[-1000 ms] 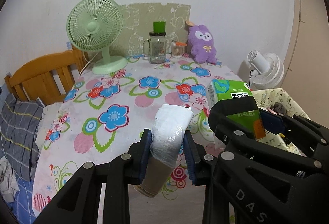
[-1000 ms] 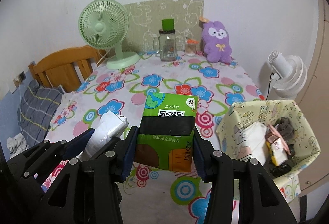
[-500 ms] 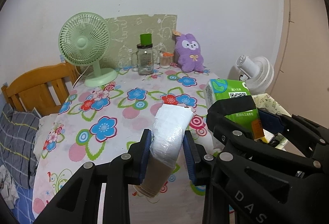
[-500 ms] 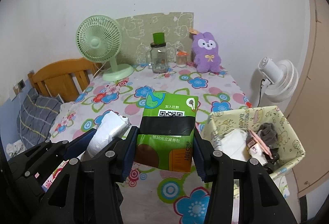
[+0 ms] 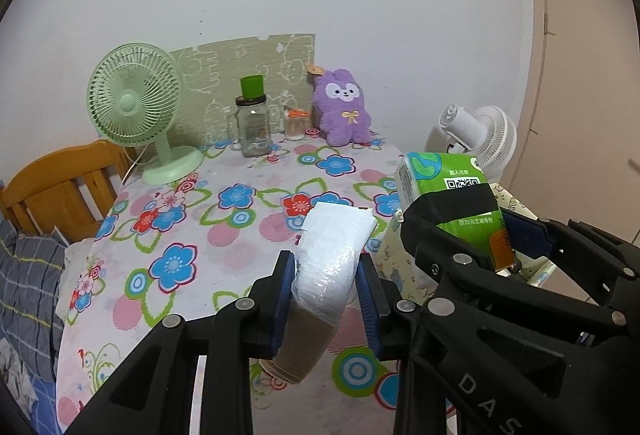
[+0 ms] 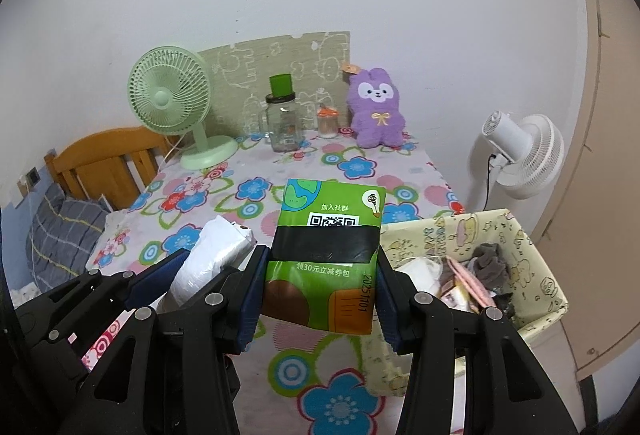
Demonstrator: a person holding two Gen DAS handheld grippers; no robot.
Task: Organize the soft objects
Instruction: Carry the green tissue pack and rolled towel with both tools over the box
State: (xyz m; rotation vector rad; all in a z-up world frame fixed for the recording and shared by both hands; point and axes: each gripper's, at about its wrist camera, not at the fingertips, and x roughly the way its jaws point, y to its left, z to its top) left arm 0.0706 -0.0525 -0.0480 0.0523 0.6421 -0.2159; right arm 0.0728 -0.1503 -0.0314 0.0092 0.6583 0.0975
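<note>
The cloth basket sits low on the right gripper's own side, nearer it than the left gripper, while each is clamped on its load: green tissue pack and white wrapped roll.

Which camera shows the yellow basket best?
The right wrist view: the basket shows whole, open top and contents visible. In the left wrist view only slivers of it peek past the green pack.
</note>
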